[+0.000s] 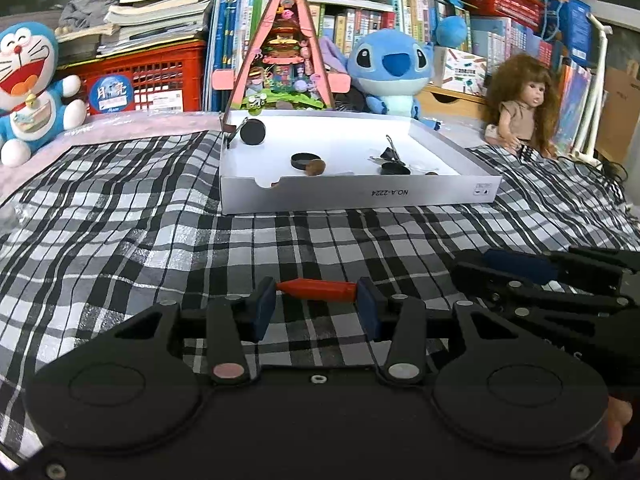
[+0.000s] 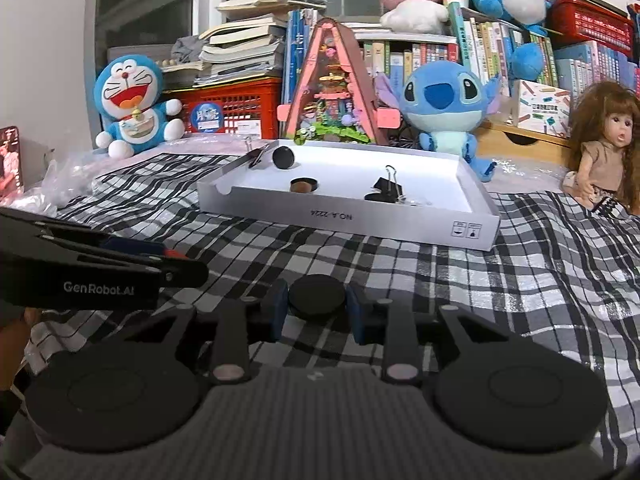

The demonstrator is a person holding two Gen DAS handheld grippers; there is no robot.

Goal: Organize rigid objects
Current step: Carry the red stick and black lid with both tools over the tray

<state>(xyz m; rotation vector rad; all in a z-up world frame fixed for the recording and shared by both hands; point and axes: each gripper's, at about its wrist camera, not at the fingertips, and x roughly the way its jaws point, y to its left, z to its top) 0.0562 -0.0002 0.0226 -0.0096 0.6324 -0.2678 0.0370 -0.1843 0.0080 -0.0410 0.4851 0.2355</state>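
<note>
A black-and-white plaid cloth (image 1: 160, 240) covers the surface. Behind it sit a Doraemon plush (image 1: 30, 84), a red crate (image 1: 152, 76) under stacked books (image 1: 160, 12), a pink triangular diorama (image 1: 282, 56), a blue Stitch plush (image 1: 390, 68) and a long-haired doll (image 1: 520, 104).

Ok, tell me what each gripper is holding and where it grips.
Left gripper: red crayon-shaped piece, clamped end to end. Right gripper: black disc, pinched across its opposite edges.
</note>
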